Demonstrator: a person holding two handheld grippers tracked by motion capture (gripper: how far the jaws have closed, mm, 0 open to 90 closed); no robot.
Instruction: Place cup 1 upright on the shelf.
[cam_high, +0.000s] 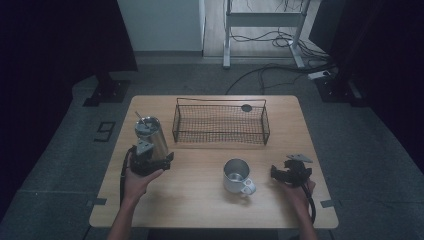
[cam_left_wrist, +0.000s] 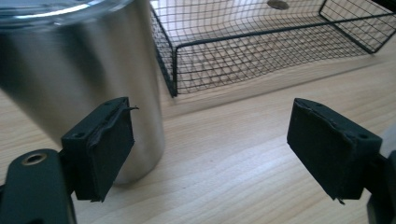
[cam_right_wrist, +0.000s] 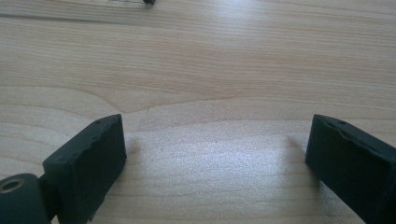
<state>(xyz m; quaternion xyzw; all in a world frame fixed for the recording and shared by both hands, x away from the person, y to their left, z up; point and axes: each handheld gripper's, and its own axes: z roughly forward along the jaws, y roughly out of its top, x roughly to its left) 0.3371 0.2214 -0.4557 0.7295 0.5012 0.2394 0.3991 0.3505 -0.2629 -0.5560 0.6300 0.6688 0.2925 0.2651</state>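
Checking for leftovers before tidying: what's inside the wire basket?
Through the wire basket mesh only bare table shows, plus a dark round spot at its far right corner, either in the tabletop or lying on it. Nothing else sits inside; no part is covered.

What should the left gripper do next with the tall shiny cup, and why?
Probably slide the left gripper a little sideways toward the tall steel tumbler. Its jaws stand wide open, but the tumbler sits off to one side by one pad, with bare table between the jaws.
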